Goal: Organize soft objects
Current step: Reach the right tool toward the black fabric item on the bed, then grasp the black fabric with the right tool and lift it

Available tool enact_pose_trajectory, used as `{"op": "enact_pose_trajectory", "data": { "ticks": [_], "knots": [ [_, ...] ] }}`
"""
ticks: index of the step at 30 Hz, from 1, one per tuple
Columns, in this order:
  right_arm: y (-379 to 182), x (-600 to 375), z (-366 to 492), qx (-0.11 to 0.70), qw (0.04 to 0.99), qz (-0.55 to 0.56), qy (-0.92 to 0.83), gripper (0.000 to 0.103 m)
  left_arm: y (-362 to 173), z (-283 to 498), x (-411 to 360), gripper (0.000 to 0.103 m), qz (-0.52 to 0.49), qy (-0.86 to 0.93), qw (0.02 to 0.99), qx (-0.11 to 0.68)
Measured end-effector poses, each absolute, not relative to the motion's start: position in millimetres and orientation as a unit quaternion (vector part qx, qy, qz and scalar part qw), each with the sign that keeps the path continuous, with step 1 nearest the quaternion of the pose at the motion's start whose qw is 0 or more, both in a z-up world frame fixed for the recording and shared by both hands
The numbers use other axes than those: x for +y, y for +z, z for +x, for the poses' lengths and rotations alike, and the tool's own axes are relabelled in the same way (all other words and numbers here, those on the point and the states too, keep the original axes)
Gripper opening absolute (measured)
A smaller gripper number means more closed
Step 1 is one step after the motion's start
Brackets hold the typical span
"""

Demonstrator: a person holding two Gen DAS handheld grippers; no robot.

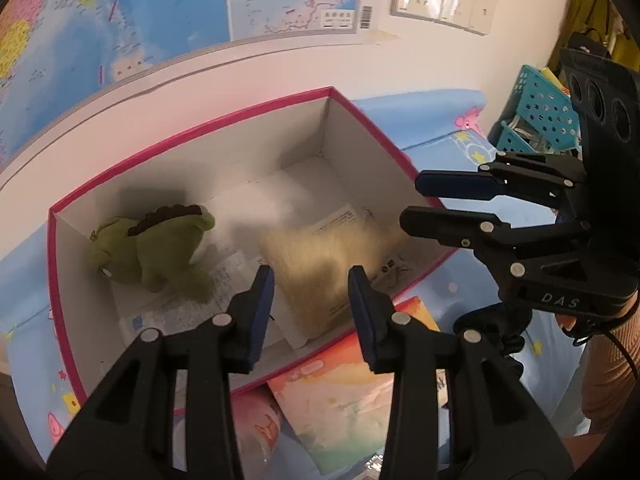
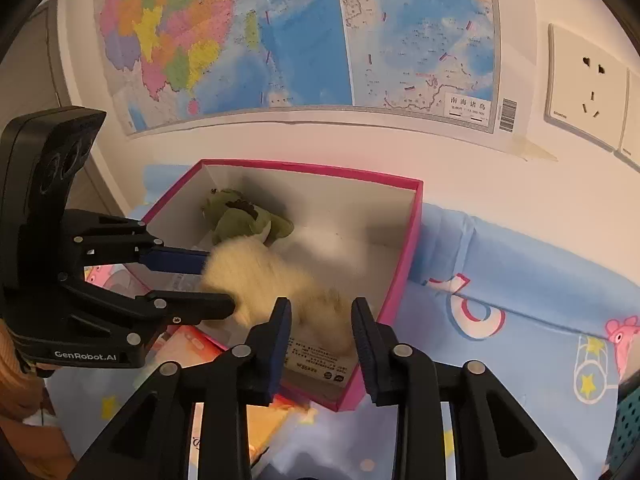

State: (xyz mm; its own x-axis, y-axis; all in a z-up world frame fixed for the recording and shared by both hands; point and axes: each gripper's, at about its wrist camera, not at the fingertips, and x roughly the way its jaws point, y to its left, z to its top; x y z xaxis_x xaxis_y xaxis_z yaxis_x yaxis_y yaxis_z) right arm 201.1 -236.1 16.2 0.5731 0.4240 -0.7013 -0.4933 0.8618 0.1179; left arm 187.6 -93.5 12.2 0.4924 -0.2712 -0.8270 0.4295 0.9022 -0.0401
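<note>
Both hand-held grippers hang over the pink box [image 2: 404,264], and the cream fluffy toy [image 2: 276,284] is a blur in mid-air just above the box floor. The left hand-held gripper [image 1: 311,300] stands part open with nothing pressed between its pads; the right hand-held gripper [image 2: 321,332] is the same, part open and empty. The risk, by this reading: the fluffy toy sits close to the near wall, so it could catch the rim and tumble out onto the blue bedsheet [image 2: 520,280], or a gripper finger could snag its fur. Its long axis seems to run from the box middle toward the near corner, though blur hides which end leads. The green dinosaur plush [image 1: 152,244] lies in the far corner on its side.
</note>
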Motion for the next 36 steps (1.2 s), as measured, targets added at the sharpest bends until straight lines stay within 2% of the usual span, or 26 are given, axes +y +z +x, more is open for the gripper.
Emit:
{"op": "enact_pose_trajectory", "data": {
  "ticks": [2, 7, 14, 18, 26, 35, 36],
  "knots": [
    [20, -240, 195, 0.375, 0.889, -0.043, 0.259, 0.033, 14, 184, -93, 0.048, 0.091, -0.205, 0.861, 0.456],
    [33, -252, 175, 0.362, 0.894, -0.030, 0.263, 0.038, 25, 170, -88, 0.048, 0.092, -0.211, 0.872, 0.432],
    [31, -280, 135, 0.375, 0.878, 0.005, 0.298, 0.057, 49, 114, -80, 0.048, 0.072, -0.270, 0.880, 0.383],
    [12, -287, 115, 0.406, 0.867, -0.013, 0.289, 0.073, 47, 90, -86, 0.048, 0.068, -0.307, 0.869, 0.382],
    [-40, -291, 101, 0.477, 0.837, -0.016, 0.268, 0.076, 10, 62, -100, 0.049, 0.053, -0.340, 0.837, 0.425],
    [-63, -282, 100, 0.490, 0.827, -0.008, 0.276, 0.076, -29, 57, -105, 0.048, 0.014, -0.346, 0.809, 0.476],
    [-63, -282, 99, 0.489, 0.829, -0.009, 0.273, 0.072, -34, 59, -105, 0.048, 0.010, -0.347, 0.805, 0.481]
  ]
}}
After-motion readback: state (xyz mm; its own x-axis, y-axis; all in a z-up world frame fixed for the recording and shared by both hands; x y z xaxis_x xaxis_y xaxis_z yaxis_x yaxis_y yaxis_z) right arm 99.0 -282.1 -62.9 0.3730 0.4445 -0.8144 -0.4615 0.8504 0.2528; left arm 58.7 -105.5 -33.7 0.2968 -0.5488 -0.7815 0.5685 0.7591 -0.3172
